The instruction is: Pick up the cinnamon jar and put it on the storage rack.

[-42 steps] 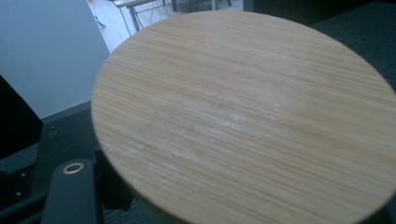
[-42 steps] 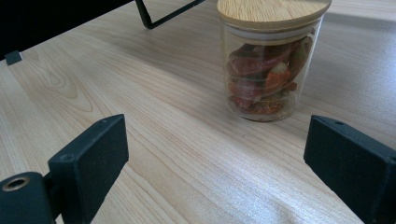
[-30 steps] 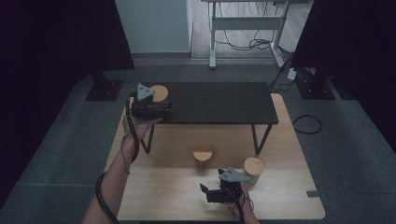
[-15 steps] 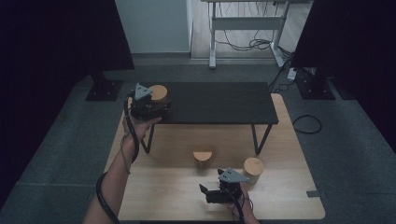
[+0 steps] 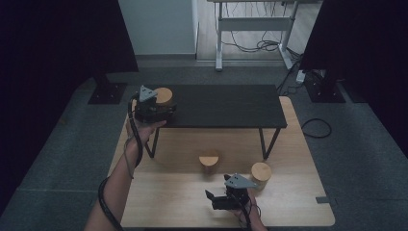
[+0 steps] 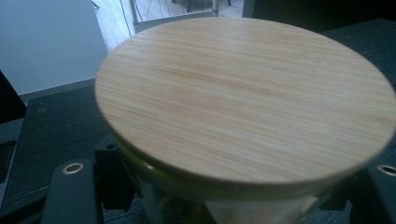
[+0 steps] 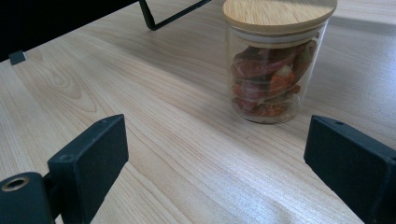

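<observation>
A glass jar with a round bamboo lid (image 6: pixel 243 98) stands at the left end of the low black table (image 5: pixel 226 106), where its lid (image 5: pixel 163 95) is also seen from above. My left gripper (image 5: pixel 162 109) is shut on this jar, one black jaw on each side of the glass (image 6: pixel 224 205). A second jar (image 7: pixel 273 65), holding red dried pieces, stands on the wooden tabletop (image 5: pixel 173 192) ahead of my right gripper (image 7: pixel 219 158). That gripper (image 5: pixel 211 201) is open with nothing between its jaws, a short way from the jar (image 5: pixel 209 159).
A third bamboo-lidded jar (image 5: pixel 261 172) stands on the wood just right of my right gripper. The black table's legs (image 5: pixel 268 143) rest on the wooden top behind the jars. Grey carpet surrounds the table, and a cable (image 5: pixel 315 127) lies at the right.
</observation>
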Available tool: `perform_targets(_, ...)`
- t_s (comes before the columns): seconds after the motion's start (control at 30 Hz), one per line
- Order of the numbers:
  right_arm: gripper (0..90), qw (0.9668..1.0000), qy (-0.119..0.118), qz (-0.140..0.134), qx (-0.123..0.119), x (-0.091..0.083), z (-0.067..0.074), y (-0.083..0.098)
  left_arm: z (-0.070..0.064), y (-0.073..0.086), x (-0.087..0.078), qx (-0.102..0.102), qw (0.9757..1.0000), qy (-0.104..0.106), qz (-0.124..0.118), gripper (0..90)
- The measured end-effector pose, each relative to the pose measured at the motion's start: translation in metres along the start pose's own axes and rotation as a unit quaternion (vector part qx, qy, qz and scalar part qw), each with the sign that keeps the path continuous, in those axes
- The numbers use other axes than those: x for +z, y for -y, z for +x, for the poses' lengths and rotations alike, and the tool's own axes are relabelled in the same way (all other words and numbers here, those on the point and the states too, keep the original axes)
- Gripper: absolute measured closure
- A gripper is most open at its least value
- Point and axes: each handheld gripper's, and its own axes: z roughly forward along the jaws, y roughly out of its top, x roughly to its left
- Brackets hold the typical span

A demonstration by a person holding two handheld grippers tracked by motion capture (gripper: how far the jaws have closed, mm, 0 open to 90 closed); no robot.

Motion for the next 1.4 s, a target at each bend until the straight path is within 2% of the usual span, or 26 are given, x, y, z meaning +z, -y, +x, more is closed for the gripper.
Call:
perform_targets(0.07, 5.8, 1.0, 0.0, 0.0, 0.0, 0.0, 0.0, 0.0, 0.001, 0.0, 0.0, 0.002, 1.0, 0.003, 0.002, 22.6)
perform_targets(0.13, 5.8, 1.0, 0.0, -0.001, 0.001, -0.001, 0.0, 0.0, 0.001, 0.0, -0.001, 0.004, 1.0, 0.006, 0.003, 16.7)
perform_targets(0.2, 5.8, 1.0, 0.0, -0.002, 0.002, -0.001, 0.0, 0.0, -0.001, 0.001, -0.002, 0.006, 1.0, 0.0, -0.001, 11.9)
perform_targets(0.33, 5.8, 1.0, 0.0, -0.002, 0.002, -0.001, 0.0, 0.0, -0.003, 0.004, -0.01, -0.004, 0.9999, 0.0, -0.015, 4.9)
perform_targets(0.4, 5.8, 1.0, 0.0, -0.002, 0.003, -0.001, 0.0, 0.0, -0.006, 0.004, -0.012, 0.003, 0.9999, -0.005, -0.015, 2.8)
perform_targets(0.53, 5.8, 1.0, 0.002, -0.004, 0.004, -0.001, -0.001, -0.001, -0.009, 0.004, -0.015, 0.008, 0.9998, -0.011, -0.011, 2.4)
perform_targets(0.83, 5.8, 0.9999, 0.007, -0.007, 0.006, -0.003, -0.001, 0.0, -0.007, 0.016, -0.031, -0.001, 0.9997, -0.009, -0.022, 2.4)
perform_targets(0.9, 5.8, 0.9999, 0.007, -0.008, 0.006, -0.004, 0.0, 0.0, -0.009, 0.021, -0.036, 0.008, 0.9996, -0.009, -0.025, 2.4)
perform_targets(1.07, 5.8, 0.9999, 0.009, -0.008, 0.008, -0.003, -0.001, 0.0, -0.009, 0.028, -0.044, 0.013, 0.9996, -0.015, -0.022, 2.5)
perform_targets(1.27, 5.8, 0.9999, 0.011, -0.005, 0.005, -0.003, 0.0, 0.0, -0.006, 0.04, -0.057, 0.005, 0.9996, -0.014, -0.025, 2.5)
perform_targets(1.33, 5.8, 0.9999, 0.011, -0.008, 0.003, -0.004, 0.0, 0.0, -0.006, 0.047, -0.064, 0.0, 0.9995, -0.016, -0.026, 2.6)
perform_targets(1.4, 5.8, 0.9999, 0.011, -0.009, 0.004, -0.004, 0.0, 0.0, -0.004, 0.056, -0.069, -0.007, 0.9996, -0.008, -0.027, 2.7)
